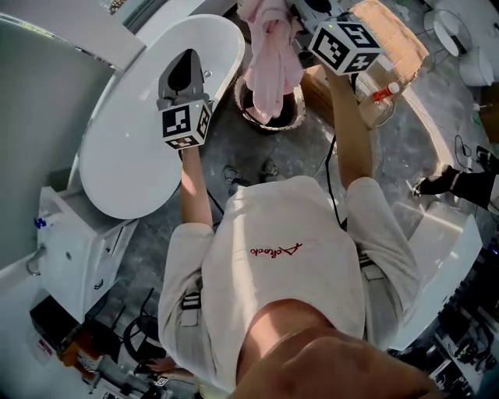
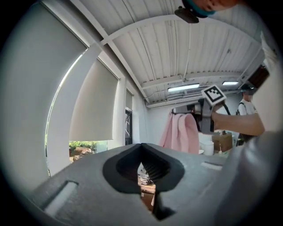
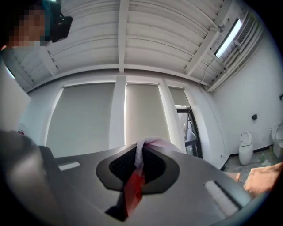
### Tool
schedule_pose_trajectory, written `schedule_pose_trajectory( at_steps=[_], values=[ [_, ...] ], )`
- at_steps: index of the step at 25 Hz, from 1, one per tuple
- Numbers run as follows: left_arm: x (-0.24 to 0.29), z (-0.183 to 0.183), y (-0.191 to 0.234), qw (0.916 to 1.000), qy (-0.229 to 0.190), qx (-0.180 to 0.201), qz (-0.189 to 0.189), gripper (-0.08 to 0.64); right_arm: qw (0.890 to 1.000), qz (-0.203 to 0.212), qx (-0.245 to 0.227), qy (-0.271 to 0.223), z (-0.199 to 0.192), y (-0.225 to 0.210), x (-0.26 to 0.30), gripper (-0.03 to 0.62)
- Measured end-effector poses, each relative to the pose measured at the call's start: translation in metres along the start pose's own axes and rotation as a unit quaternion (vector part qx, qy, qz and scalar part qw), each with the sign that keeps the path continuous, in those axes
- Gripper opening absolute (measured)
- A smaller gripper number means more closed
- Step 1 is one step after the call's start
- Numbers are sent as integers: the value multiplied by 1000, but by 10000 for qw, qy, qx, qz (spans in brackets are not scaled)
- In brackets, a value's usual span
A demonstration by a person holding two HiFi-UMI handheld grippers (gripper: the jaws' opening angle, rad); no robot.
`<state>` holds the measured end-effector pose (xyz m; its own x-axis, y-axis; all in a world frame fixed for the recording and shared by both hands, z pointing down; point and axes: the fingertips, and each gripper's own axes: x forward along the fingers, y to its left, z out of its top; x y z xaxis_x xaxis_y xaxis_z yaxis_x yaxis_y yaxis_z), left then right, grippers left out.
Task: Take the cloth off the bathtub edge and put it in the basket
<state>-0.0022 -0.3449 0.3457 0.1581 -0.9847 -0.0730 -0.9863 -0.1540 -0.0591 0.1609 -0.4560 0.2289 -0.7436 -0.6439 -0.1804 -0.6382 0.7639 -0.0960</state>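
The right gripper (image 1: 295, 12) is clamped on the top of the cloth (image 1: 270, 64). In the right gripper view its jaws pinch a pale pink fold between the pads, with a red strip just below the fold in the same gap. What that strip is cannot be told. From the grip the pink cloth hangs in 1 long, bunched drape, clear of the tub (image 1: 129, 160) and directly over the basket (image 1: 291, 117). The head view does not show whether its lower end touches the basket.

The basket is round and dark and stands on the grey floor (image 1: 234, 148), just beside the tub's rounded end.

The left gripper (image 1: 185, 61) is held over the tub's white surface, well apart from the cloth. In the left gripper view its jaws are drawn together with nothing between them, leaving only a thin slit of background below the pads. That view also shows the cloth hanging from the right gripper across the room.

The person's 2 forearms reach forward — the left toward the tub, the right toward the basket. A white cabinet (image 1: 82, 241) stands against the tub's near end.
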Motion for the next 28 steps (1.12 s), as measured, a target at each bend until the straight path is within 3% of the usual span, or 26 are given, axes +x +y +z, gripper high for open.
schedule_pose_trajectory(
  at_steps=[4,9,18,28],
  values=[
    [20,-21,-20,9995,211,-40,-229,2,9977,-406,92,542,-74,-35,-14,28],
    [54,-55,-33,9972,519,-144,-520,2,9926,-664,289,972,-140,-56,-25,28],
    [91,-121,-49,9898,985,-350,-967,2,9819,-1089,624,1419,-221,-85,-40,28],
    [97,-193,-62,9777,1559,-648,-1246,2,9610,-1481,1159,2028,-314,-95,-64,29]
  ],
)
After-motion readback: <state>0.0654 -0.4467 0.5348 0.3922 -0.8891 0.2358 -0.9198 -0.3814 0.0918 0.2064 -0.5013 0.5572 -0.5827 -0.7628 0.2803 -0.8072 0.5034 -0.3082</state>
